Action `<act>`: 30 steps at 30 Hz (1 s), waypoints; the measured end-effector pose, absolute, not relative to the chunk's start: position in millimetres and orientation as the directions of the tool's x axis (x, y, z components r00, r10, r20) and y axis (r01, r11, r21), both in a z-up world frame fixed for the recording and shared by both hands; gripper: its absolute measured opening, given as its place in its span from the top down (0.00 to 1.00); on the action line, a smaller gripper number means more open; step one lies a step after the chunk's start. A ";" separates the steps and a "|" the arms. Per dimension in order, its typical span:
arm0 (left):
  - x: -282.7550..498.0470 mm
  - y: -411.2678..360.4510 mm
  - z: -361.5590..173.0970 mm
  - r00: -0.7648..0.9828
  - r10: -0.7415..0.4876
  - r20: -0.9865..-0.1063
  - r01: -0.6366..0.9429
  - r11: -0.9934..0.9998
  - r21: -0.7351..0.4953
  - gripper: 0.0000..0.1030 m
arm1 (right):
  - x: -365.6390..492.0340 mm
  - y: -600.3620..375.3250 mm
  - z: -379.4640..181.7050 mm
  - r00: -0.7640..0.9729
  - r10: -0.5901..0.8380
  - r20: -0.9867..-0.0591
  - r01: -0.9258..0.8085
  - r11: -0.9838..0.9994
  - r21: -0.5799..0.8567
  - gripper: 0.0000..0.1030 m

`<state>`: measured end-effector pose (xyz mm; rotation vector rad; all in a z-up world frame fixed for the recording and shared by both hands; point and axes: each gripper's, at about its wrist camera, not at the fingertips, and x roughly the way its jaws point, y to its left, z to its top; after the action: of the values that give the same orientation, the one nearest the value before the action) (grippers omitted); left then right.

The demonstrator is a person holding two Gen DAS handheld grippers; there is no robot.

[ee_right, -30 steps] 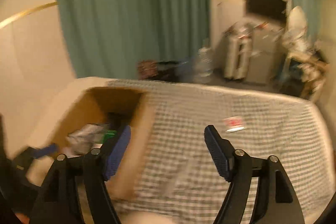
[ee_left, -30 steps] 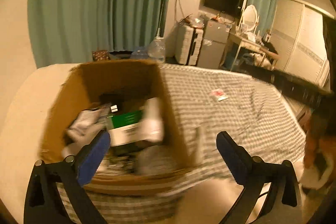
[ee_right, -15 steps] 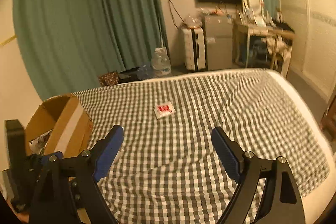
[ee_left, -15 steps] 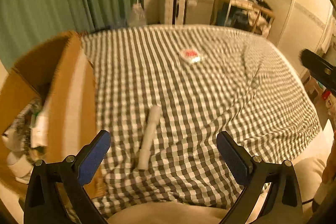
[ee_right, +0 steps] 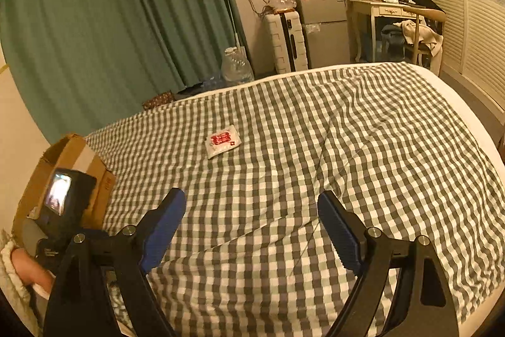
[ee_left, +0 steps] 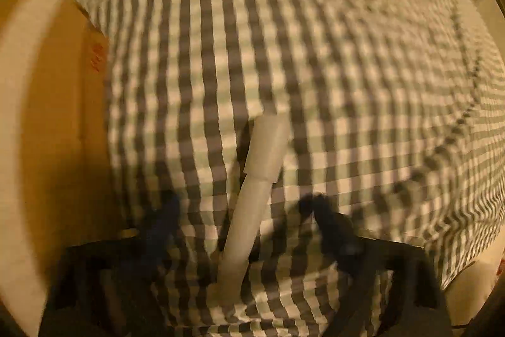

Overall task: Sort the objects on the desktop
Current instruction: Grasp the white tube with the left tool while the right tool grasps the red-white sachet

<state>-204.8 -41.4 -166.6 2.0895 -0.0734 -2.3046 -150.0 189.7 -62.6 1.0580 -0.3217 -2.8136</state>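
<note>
While the grey-and-white checked bedcover [ee_left: 347, 90] carries everything, the brown cardboard box [ee_left: 56, 116] stands at its left edge. Just beside the box lies the pale cylindrical tube [ee_left: 255, 195], its long axis running straight into the spread left claw [ee_left: 243, 220]. The spread, empty right claw [ee_right: 252, 229] faces the small white packet with red print [ee_right: 222, 141], lying well apart.

The left gripper [ee_left: 243, 220] has swung away from the cardboard box [ee_left: 53, 122], now at the left edge of its frame, and dropped low over the checked cloth [ee_left: 347, 84]. The white tube [ee_left: 255, 195] now fills the lower centre, between the spread fingers. The right gripper [ee_right: 252, 226] has steadied.
</note>
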 end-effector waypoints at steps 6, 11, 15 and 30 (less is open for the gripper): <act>-200.5 -48.5 -144.2 -0.275 0.096 -0.957 0.047 -0.992 -0.113 0.89 | -187.2 189.7 -76.0 -0.734 -0.222 -0.642 0.062 -0.963 0.263 0.17; -198.2 -60.3 -145.0 -0.432 0.113 -0.895 0.171 -0.964 -0.204 0.89 | -228.6 163.7 -84.9 -0.734 -0.257 -0.629 0.141 -0.963 0.228 0.15; -211.0 -48.2 -149.0 -0.492 0.078 -0.867 0.105 -0.983 -0.148 0.89 | -272.5 126.0 -104.2 -0.690 -0.263 -0.674 0.216 -0.964 0.155 0.15; -206.6 -79.5 -162.8 -0.565 0.177 -0.806 0.083 -0.960 -0.269 0.89 | -332.7 81.6 -150.3 -0.627 -0.143 -0.765 0.173 -0.984 0.042 0.70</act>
<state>-206.6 -79.5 -162.8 1.4874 0.4462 -2.7925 -332.7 81.6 -150.3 1.2584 0.0526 -2.6852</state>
